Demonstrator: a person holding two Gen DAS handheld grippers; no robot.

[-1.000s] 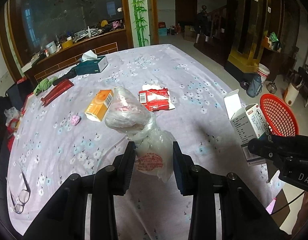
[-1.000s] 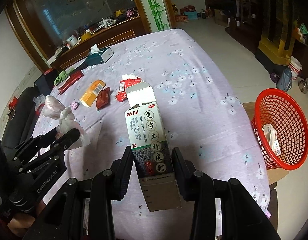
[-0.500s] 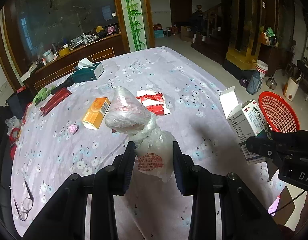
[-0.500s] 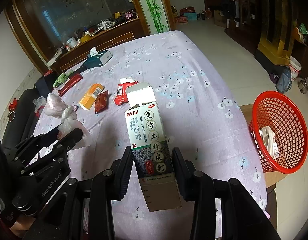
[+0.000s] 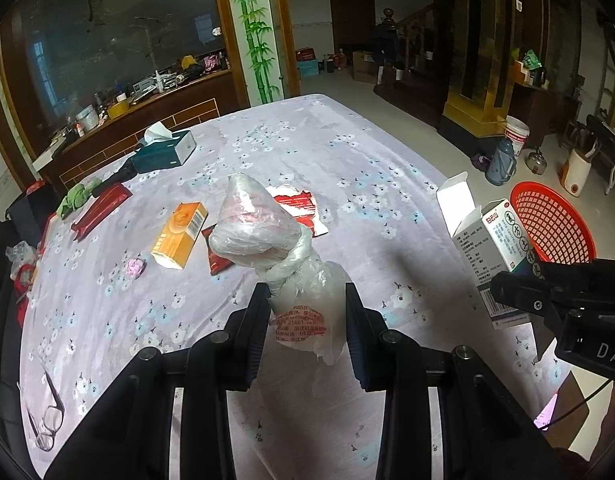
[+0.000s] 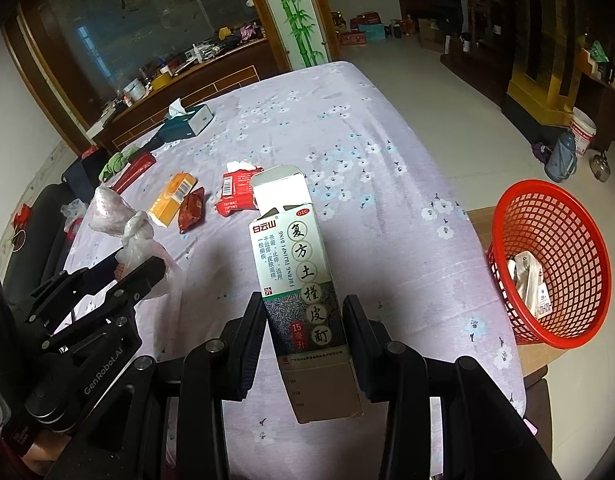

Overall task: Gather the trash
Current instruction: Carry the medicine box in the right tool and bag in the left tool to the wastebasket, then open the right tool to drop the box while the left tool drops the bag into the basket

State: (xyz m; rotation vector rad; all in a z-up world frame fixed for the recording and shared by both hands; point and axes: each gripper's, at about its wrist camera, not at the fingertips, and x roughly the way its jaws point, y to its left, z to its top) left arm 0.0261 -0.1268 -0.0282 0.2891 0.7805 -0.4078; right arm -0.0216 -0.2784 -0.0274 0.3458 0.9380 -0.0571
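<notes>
Left wrist view: one left gripper point(image 5: 305, 320), jaws clamped on one knotted clear plastic bag point(image 5: 263, 232), crinkled, red round print on its lower part, text too blurred to read; bag held above the table point(image 5: 367, 168), cloth lilac with small white-blue flowers. On the cloth, far of the bag: one orange box point(image 5: 179, 234) with barcode; one dark red wrapper point(image 5: 219, 254); one red-and-white packet point(image 5: 297, 208); one small pink scrap point(image 5: 134, 268); one long red pack point(image 5: 101, 210); one teal tissue box point(image 5: 165, 152); one pair of glasses point(image 5: 47, 424) near left. Right edge: right gripper's black body, letters "DAS" legible.

Right wrist view: one right gripper point(image 6: 303, 334), jaws closed tight on one tall medicine carton point(image 6: 299, 276), cardboard, top flap open, white over dark green; reads "OTC", "FUFANG TUJINPI DING", "15"; carton upright over the table's near edge. One red plastic mesh basket point(image 6: 547, 256) on the floor right of the table, round, holding what looks like one or two white packages point(image 6: 527, 280). Left gripper's body at left reads "GenRobot.AI".
</notes>
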